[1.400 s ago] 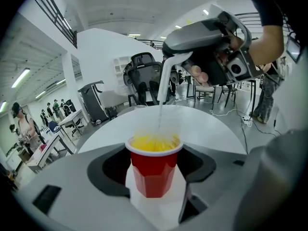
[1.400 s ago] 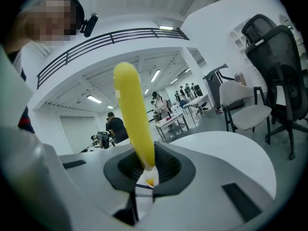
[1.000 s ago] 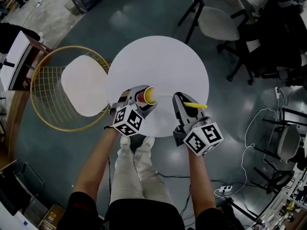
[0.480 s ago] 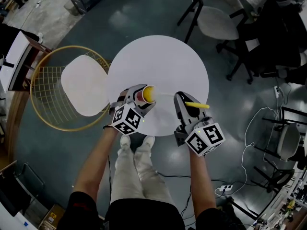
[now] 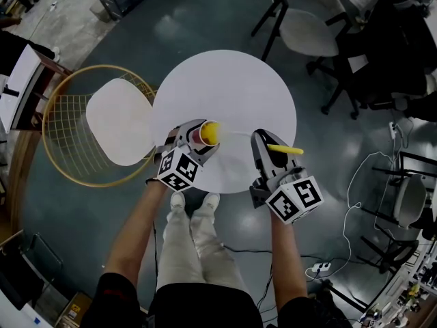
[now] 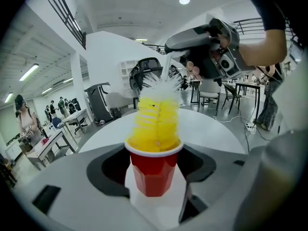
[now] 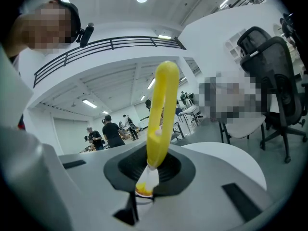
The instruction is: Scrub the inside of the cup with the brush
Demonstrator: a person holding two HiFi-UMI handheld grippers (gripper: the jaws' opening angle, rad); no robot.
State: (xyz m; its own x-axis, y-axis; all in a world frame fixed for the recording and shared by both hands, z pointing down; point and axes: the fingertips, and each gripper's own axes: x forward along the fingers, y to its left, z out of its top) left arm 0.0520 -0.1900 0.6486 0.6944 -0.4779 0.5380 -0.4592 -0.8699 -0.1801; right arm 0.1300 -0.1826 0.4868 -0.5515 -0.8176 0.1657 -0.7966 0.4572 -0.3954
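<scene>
In the head view my left gripper (image 5: 198, 138) is shut on a red cup (image 5: 201, 135) and holds it tilted on its side over the near part of the round white table (image 5: 225, 87). The brush's (image 5: 211, 133) yellow bristles fill the cup's mouth. A thin white stem runs right to my right gripper (image 5: 263, 145), which is shut on the brush below its yellow loop handle (image 5: 285, 149). The left gripper view shows the red cup (image 6: 155, 170) between the jaws of the left gripper (image 6: 155, 177), with yellow bristles (image 6: 156, 124) sticking out. In the right gripper view the handle (image 7: 161, 107) rises from the right gripper (image 7: 147, 174).
A gold wire-frame chair with a white seat (image 5: 116, 121) stands to the left of the table. Dark-legged chairs (image 5: 307, 26) stand beyond it at the back right. A cable (image 5: 362, 183) lies on the floor to the right. The person's legs (image 5: 194, 244) are under the table's near edge.
</scene>
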